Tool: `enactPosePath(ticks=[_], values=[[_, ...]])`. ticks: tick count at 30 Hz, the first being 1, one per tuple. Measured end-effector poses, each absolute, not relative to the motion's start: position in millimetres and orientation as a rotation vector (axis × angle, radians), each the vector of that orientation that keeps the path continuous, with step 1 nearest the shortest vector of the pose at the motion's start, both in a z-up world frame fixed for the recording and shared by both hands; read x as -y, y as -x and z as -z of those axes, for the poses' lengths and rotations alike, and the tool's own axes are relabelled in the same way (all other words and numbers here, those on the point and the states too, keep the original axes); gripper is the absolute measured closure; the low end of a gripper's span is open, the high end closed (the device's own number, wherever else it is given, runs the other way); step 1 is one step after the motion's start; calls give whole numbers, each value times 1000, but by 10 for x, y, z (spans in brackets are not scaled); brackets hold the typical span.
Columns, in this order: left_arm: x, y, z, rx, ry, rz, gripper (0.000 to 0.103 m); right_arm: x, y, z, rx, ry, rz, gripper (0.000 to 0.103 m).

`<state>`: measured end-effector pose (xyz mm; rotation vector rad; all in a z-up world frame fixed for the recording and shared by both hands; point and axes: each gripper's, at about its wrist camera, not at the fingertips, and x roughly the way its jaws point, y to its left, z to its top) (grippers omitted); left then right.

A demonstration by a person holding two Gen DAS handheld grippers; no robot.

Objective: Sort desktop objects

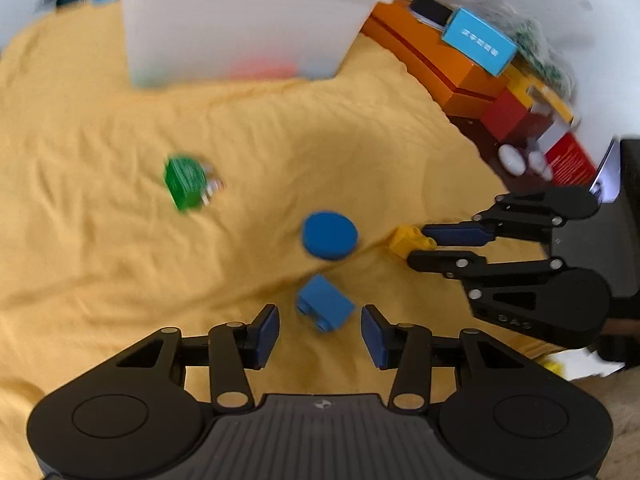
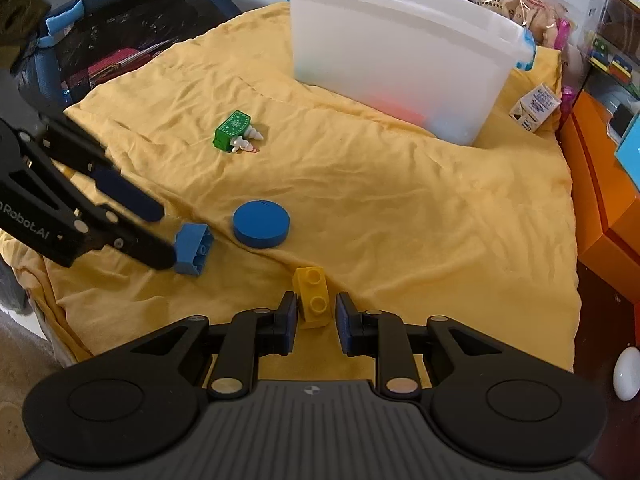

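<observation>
Leftmost in the right wrist view, the left gripper (image 2: 170, 236) reaches down at a small blue plastic building brick (image 2: 194, 250) lying tipped on its side on the rumpled yellow cloth (image 2: 400, 216). From its own camera the left gripper's fingers (image 1: 266, 334) stand spread either side of that blue brick (image 1: 325, 303), with cloth showing in the gaps, so nothing is pinched yet. Just beyond sits a flat round blue disc (image 2: 261, 224), and farther back a small green toy block with white cone-shaped bits (image 2: 234, 132) beside it. Nearer the middle, the right gripper (image 2: 317, 318) has its jaws drawn close on a small yellow plastic building brick (image 2: 314, 296) with two studs facing up. Its pads look to be at the brick's sides, though whether they truly press I cannot tell. At the back right stands the translucent white plastic storage bin (image 2: 400, 56), with something reddish dimly showing through its wall.

Both bricks should be light, rigid and rather slick, so they will take a firm squeeze without harm. The flat, parallel side walls are the best hold, away from studs and edges. A skewed grip on the tilted blue brick could make it twist or pop out, and the soft cloth beneath gives little support.
</observation>
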<state>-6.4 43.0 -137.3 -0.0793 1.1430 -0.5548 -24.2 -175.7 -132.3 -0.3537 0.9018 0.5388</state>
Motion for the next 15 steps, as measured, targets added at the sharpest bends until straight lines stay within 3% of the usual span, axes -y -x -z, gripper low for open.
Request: enactPosePath(ticks=[6,7,15], values=[[-361,-38,1524,-1159,197,568,67,1762,240,1344,-898,361,-549,79],[-342,-54,1514,-1154,198,564,75,1765,240,1345,-897,363,-549,79],[46,121,1260,-1030,-235,575,75,1805,271,1323,-892,350,-530,79]])
